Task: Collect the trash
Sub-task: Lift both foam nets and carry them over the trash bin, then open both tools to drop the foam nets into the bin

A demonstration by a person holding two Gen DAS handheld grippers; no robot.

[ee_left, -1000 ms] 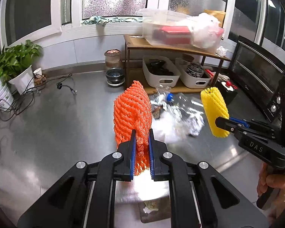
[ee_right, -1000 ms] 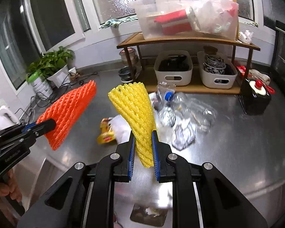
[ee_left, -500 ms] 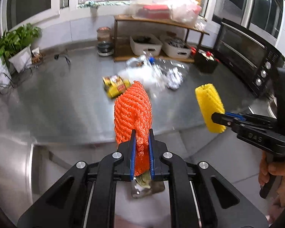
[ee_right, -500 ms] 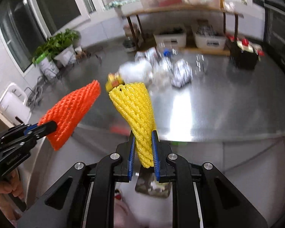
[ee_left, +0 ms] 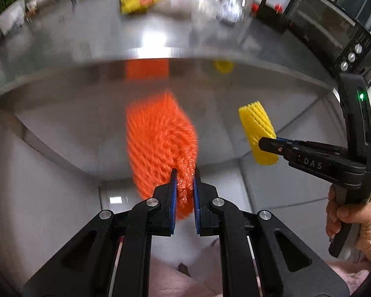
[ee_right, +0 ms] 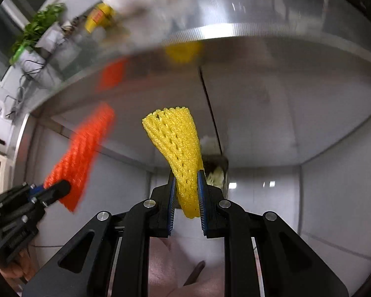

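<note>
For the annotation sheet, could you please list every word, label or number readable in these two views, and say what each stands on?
"DAS": on the black body of the right gripper, seen from the left wrist camera.
Yellow packet on the steel table: red label, too blurred to read.
Oven knobs: markings too small to read.
Right wrist view: nothing legible.

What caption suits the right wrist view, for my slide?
Right gripper clamps yellow foam net below the steel counter edge.

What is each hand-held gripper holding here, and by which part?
Left hand-held gripper: orange foam net, pinched near its lower end. Right hand-held gripper: yellow foam net, also near its lower end.
</note>
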